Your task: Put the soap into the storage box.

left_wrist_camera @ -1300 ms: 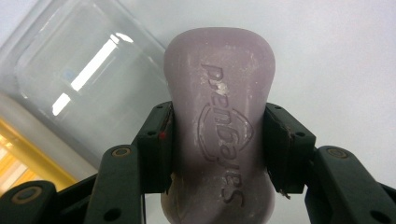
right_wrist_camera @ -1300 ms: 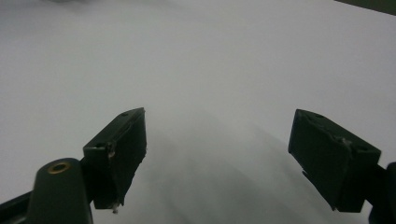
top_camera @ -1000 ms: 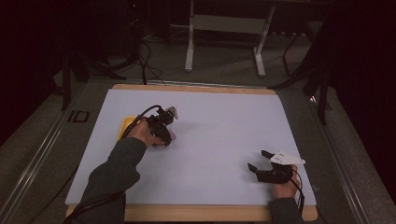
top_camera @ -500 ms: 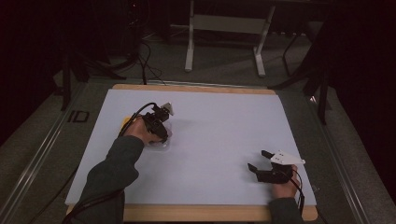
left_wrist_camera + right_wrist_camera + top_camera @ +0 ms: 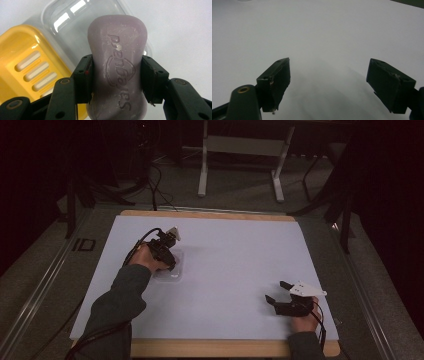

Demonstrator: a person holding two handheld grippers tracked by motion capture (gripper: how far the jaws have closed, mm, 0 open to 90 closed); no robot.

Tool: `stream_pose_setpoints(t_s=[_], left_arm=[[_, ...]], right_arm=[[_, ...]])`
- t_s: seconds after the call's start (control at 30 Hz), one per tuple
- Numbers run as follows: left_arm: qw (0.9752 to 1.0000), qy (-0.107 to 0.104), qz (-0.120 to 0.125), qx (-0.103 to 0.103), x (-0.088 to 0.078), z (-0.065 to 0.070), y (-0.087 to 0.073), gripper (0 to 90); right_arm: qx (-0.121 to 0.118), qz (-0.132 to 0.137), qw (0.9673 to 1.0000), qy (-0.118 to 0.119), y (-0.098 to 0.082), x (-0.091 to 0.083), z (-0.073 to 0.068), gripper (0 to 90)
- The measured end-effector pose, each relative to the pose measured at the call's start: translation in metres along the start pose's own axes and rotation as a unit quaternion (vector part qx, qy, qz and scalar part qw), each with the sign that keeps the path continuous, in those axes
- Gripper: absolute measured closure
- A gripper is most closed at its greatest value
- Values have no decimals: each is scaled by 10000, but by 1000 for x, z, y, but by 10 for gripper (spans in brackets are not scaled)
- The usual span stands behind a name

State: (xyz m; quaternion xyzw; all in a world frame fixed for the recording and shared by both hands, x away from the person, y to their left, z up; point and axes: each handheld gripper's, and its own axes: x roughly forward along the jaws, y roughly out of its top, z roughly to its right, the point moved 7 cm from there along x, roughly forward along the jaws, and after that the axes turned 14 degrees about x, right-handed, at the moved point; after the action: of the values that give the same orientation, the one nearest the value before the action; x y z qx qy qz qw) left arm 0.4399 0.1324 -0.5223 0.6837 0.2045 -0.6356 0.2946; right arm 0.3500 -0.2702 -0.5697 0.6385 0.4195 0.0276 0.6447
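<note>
Yellow soap dish (image 5: 23,72): plastic, with a row of slots in its floor; it lies at the left of the left gripper view, low beside the jaws, on the white table cover.
Clear lid (image 5: 72,27): a see-through plastic shell, just beside the yellow dish and touching it along one edge; it lies behind the soap in the left gripper view, and in the high view it shows faintly under the left hand (image 5: 142,257).
Soap bar (image 5: 117,67): dull mauve, waisted in shape, with raised lettering on its face that I cannot read surely; it stands lengthwise between the jaws, its far end over the clear lid.
Left gripper (image 5: 116,80): both jaws pressed against the narrow waist of the soap bar, clamped on it; in the high view it sits at the table's left middle, with a sleeved forearm behind it.
Table cover (image 5: 235,250): a white sheet on a wood-edged board.
Right gripper (image 5: 329,85): jaws spread wide with nothing between them, low over bare white sheet; in the high view it rests near the front right corner, well apart from the left gripper.
</note>
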Motion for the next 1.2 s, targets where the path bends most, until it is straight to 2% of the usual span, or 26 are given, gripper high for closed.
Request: stream_pose_setpoints(t_s=[0.93, 1.2], left_arm=[[9983, 125, 88, -566, 0, -24, -19, 496], [9978, 171, 135, -633, -2, -29, -23, 496]], right_arm=[[-2, 3, 10000, -4, 0, 0, 0, 189], [-4, 2, 10000, -5, 0, 0, 0, 189]])
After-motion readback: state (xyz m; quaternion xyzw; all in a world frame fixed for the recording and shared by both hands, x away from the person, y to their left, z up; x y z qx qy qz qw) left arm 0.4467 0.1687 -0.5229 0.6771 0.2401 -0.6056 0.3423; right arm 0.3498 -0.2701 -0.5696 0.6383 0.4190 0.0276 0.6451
